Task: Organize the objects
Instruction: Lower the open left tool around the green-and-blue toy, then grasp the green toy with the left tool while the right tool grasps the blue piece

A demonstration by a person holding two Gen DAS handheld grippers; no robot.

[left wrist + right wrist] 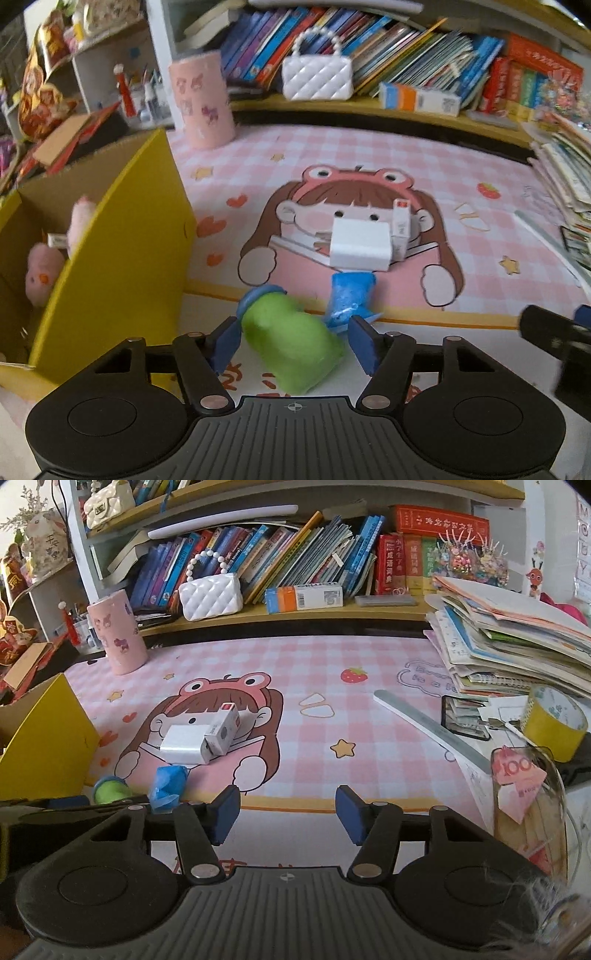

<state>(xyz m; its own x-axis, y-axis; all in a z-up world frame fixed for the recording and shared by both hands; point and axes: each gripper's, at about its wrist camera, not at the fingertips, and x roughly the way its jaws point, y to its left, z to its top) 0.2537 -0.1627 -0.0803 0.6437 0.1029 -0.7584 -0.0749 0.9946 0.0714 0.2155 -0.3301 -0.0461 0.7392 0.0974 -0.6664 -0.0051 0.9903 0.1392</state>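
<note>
The soft green squishy tub with a blue ring lid [291, 343] lies tipped on its side right between the two blue pads of the left claw [295, 341]. The pads sit wide apart. The left pad looks close to the tub, maybe touching it, but the right pad has a gap, so the claw has not squeezed it yet. I think this step is grabbing the green tub.

Just ahead of that claw, a crinkly blue plastic packet [351, 295] lies on the counter, close by the tub. A bit farther ahead sit a white square charger block [360, 243] and a small white carton with a red top [402, 225], leaning together on the pink checked cartoon mat [369, 155].

To the left of the claw stands an open yellow cardboard box [122, 251] with pink plush toys [44, 269] inside. That looks like the place where things go.

The right claw [288, 814] hangs over the front edge of the mat, wide open, with nothing in it.

Next, the left claw should close gently on the tub, because it looks soft and could squash or slip. Then it should lift and swing left over the box wall.
</note>
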